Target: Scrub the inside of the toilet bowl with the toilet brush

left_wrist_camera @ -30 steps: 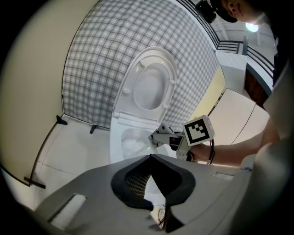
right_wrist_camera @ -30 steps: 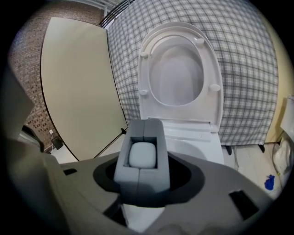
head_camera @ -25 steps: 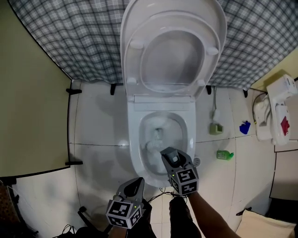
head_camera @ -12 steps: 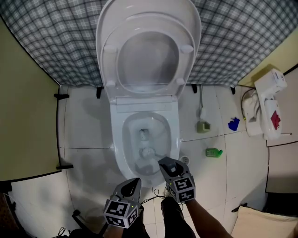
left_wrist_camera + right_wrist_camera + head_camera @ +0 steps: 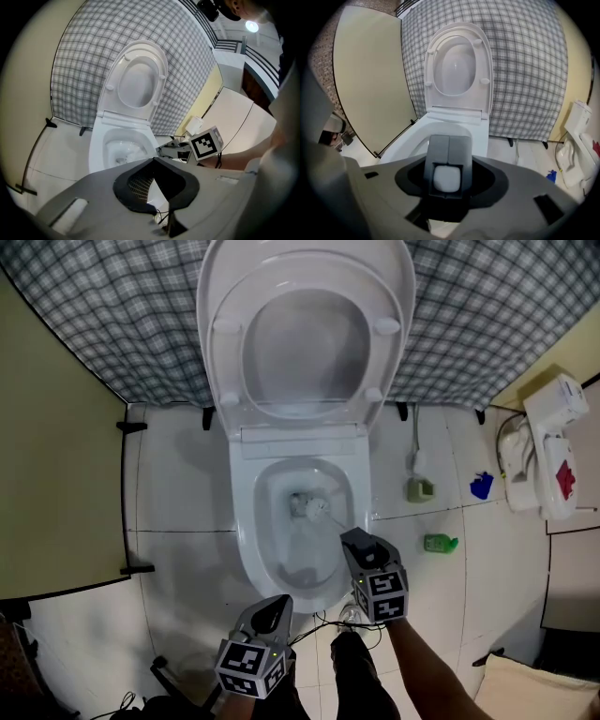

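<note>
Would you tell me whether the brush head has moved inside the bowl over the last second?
Yes. The brush head has gone from the middle of the bowl toward its back, nearer the raised seat.

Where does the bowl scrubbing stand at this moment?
Done: the seat and lid stand raised, and the toilet brush is off the floor. In hand: the right gripper is shut on its handle, with the brush head inside the toilet bowl, toward the back. The left gripper hangs idle, shut. Left: how much of the bowl is scrubbed cannot be told.
</note>
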